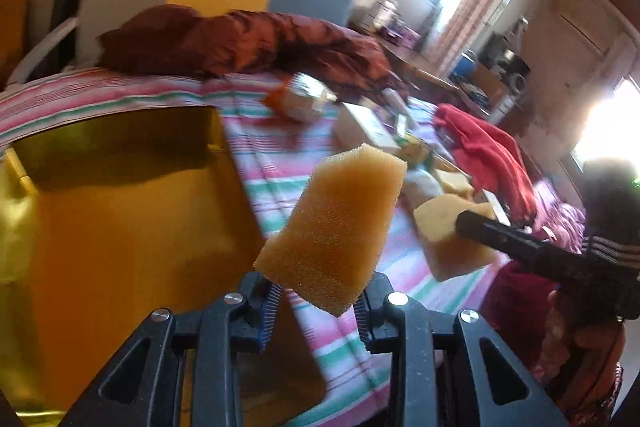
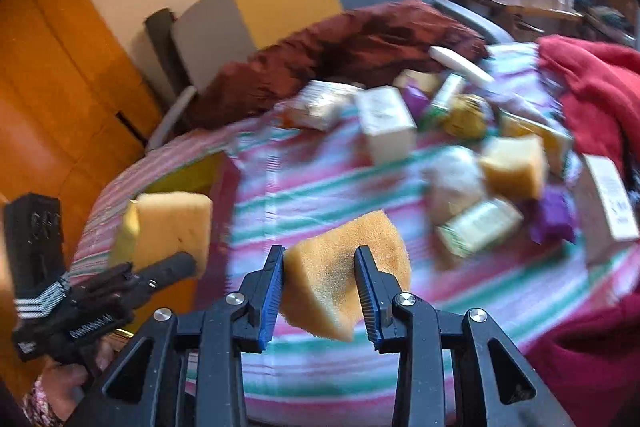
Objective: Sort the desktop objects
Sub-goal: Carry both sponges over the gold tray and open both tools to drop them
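1. Two orange-yellow sponges, coarse and porous, are up in the air above the striped bed (image 2: 320,187).
2. The left hand-held gripper (image 1: 320,301) pinches the lower corner of one sponge (image 1: 332,227), which sticks up tilted beyond its fingers.
3. The right hand-held gripper (image 2: 320,287) clamps the other sponge (image 2: 344,275) between its blue pads.
4. A yellow box (image 1: 120,207) lies open on the bed to the left; its inside looks bare.
5. Small boxes (image 2: 388,123) and another sponge (image 2: 514,163) are heaped farther back.
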### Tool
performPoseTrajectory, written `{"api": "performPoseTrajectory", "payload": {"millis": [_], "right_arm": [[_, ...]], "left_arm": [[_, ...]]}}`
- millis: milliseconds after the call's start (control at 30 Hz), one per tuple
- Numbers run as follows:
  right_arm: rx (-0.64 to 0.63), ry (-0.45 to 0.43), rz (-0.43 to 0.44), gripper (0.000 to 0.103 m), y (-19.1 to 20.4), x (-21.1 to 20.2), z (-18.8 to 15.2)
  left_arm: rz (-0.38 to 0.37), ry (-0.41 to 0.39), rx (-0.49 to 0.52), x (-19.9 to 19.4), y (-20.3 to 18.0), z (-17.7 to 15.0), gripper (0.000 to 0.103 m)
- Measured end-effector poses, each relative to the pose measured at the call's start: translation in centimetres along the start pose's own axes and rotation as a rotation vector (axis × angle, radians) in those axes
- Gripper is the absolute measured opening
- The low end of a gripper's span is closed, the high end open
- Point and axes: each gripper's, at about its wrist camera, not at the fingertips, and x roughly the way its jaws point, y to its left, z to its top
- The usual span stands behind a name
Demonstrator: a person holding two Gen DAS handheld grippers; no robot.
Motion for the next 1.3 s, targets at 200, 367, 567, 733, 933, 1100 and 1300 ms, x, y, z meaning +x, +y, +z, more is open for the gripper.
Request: {"api": "performPoseTrajectory", "payload": {"millis": [200, 367, 567, 733, 933, 1100, 1300], "right_arm": [[-0.098, 0.024, 0.086, 0.035, 6.4, 2.7, 1.3], [-0.176, 0.062, 0.143, 0.035, 11.5, 5.7, 2.1], [-0.193, 0.155, 0.189, 0.035, 16.6, 11.3, 2.8], [-0.195, 0.201, 0.174, 0.035, 19.4, 16.0, 3.5], [-0.158, 0.227, 0.2, 0.041, 21.0, 20.3, 4.7], [-0.078, 0.203, 0.278, 0.057, 20.9, 21.0, 5.4], [-0.063, 0.126, 0.301, 0.071, 20.5, 18.7, 5.8]], "left_arm": [[0.086, -0.03, -0.102, -2.3, 5.5, -0.2, 0.032], [0.203, -0.053, -0.133, -3.7, 9.7, -0.1, 0.032], [0.336, -0.024, -0.182, -3.0, 15.1, 0.8, 0.033], [0.412, 0.009, -0.225, -2.0, 18.6, 2.3, 0.039], [0.384, 0.0, -0.293, -1.7, 21.1, 3.7, 0.055], [0.369, -0.082, -0.35, -4.4, 21.9, 3.6, 0.057], [0.399, -0.159, -0.414, -6.5, 22.0, 3.2, 0.06]]}}
